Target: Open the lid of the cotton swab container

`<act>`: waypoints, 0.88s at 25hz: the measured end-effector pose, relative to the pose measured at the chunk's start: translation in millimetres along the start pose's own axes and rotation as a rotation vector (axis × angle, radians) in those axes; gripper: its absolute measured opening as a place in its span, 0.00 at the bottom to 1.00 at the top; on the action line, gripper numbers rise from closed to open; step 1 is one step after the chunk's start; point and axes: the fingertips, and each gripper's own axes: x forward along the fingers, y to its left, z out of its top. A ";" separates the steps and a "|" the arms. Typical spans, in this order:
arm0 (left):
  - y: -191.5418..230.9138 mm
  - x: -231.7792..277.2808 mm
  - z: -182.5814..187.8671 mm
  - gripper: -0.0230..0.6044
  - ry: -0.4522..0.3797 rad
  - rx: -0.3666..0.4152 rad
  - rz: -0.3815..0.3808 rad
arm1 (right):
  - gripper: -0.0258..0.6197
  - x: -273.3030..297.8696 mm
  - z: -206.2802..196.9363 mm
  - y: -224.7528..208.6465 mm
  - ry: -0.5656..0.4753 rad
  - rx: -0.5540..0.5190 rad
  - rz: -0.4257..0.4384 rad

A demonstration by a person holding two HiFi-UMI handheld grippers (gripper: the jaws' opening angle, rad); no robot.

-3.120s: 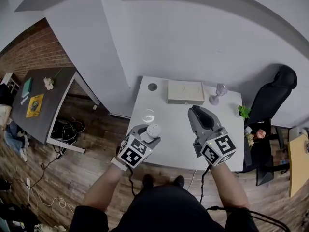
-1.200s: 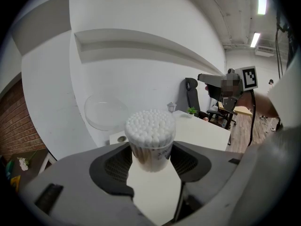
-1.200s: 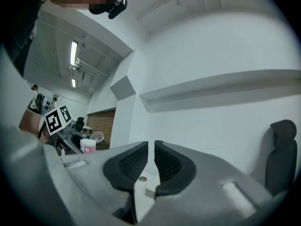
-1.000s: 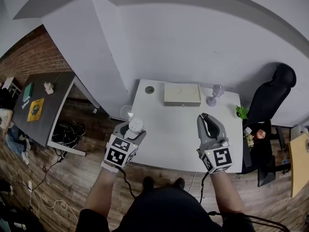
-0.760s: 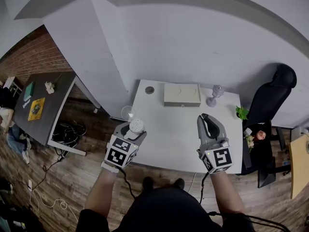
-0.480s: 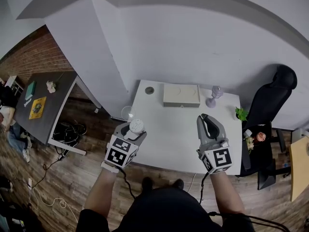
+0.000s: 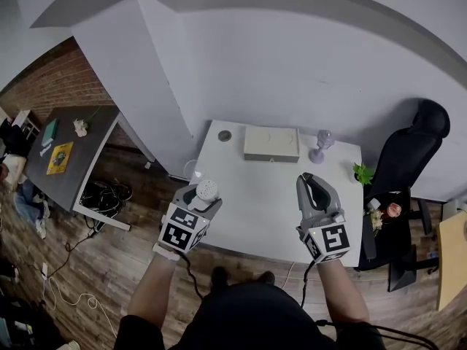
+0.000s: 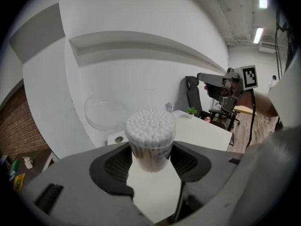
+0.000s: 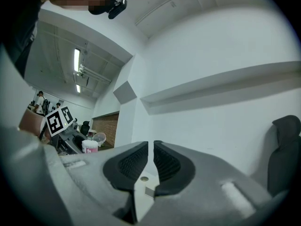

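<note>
Currently we list: cotton swab container [image 8: 150,136], pinched in left gripper [image 8: 153,158] by the white table's [image 7: 270,195] left edge; lid [image 8: 104,112] swung open, task seemingly done. Right gripper [image 9: 150,163], over that table, pressed together, empty.

A white counter [image 7: 270,195] is standing against the wall, carrying a flat beige box [image 7: 271,144] at its far edge. A small round disc [image 7: 225,135] is lying left of the box, and a pale purple stemmed glass [image 7: 321,146] is standing to its right.
</note>
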 end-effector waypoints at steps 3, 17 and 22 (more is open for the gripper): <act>-7.4 -0.3 1.1 0.43 0.004 -0.002 0.008 | 0.09 -4.8 -1.9 -3.4 -0.007 0.007 0.017; -37.3 1.2 8.9 0.43 0.013 -0.003 0.038 | 0.08 -22.3 -2.7 -18.9 -0.021 0.024 0.062; -43.1 -1.0 11.4 0.43 0.010 -0.001 0.048 | 0.08 -25.8 -2.5 -21.4 -0.027 0.030 0.071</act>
